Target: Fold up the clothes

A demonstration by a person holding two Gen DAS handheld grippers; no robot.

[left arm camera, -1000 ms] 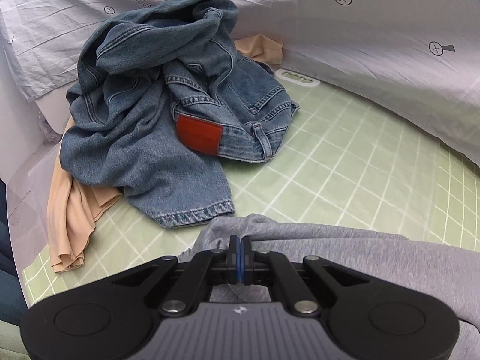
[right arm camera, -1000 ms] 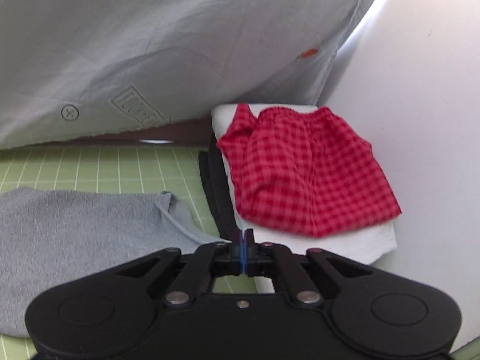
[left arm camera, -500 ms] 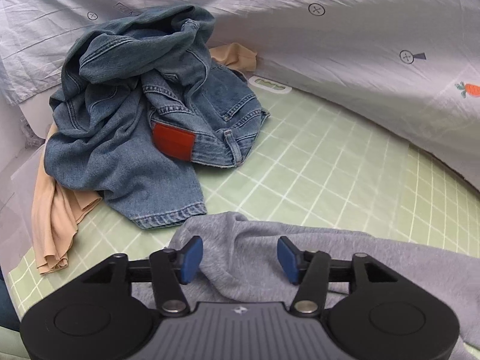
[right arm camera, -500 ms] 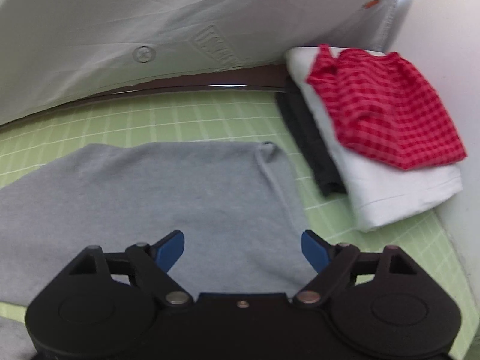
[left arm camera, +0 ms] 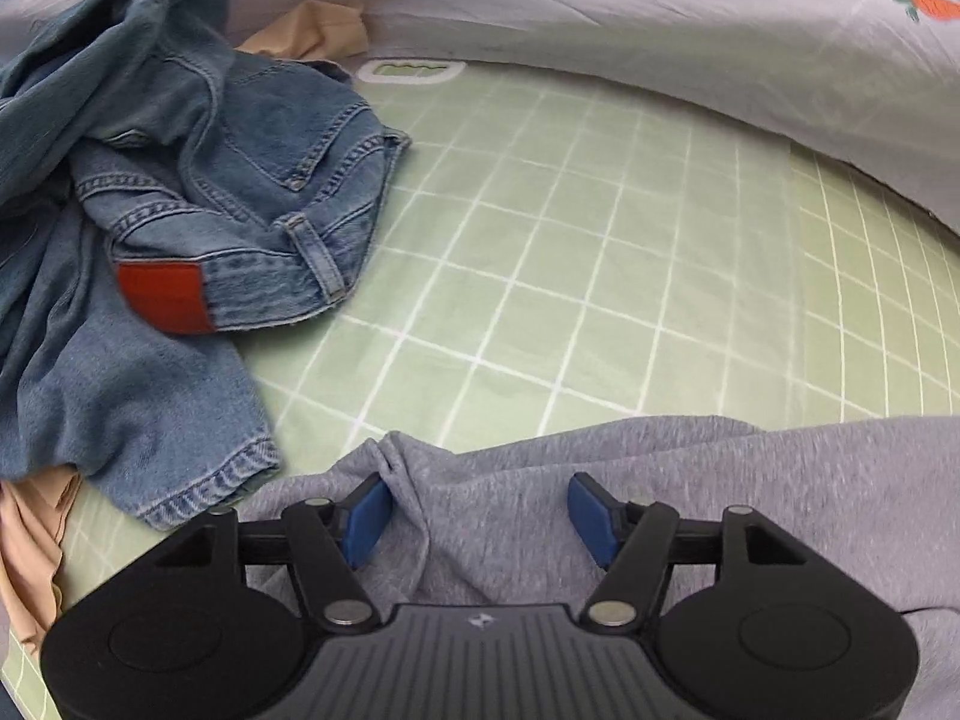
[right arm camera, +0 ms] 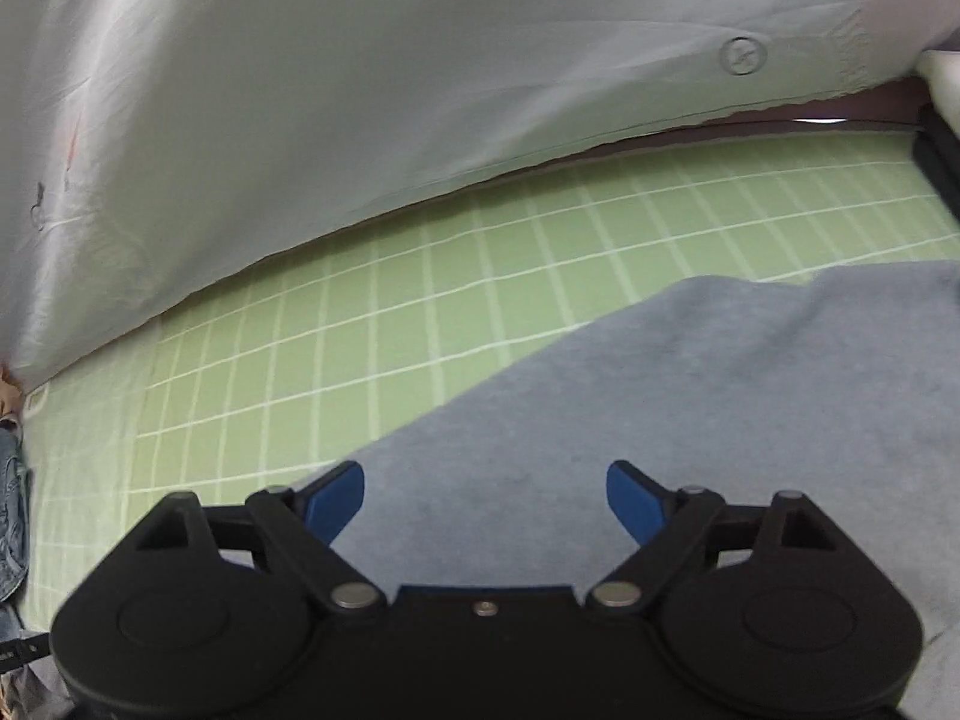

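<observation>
Smoothing grey sweater [left arm camera: 690,498] next: both tongs, left [left arm camera: 480,519] and right [right arm camera: 485,498], spread above it, holding nothing. Pinch the bunched corner at lower centre, avoiding jeans [left arm camera: 180,192].

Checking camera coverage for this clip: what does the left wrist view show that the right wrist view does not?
Only the left wrist view shows the jeans' red patch, the beige garment, a white label on the mat and the carrot print on the sheet; the crumpled jeans are clear there, barely a sliver in the right view. Only the right wrist view shows a dark folded edge under something white at the far right. Both show the grey garment, the green grid mat, the pale sheet, and an open tool: left tool, right tool.
</observation>
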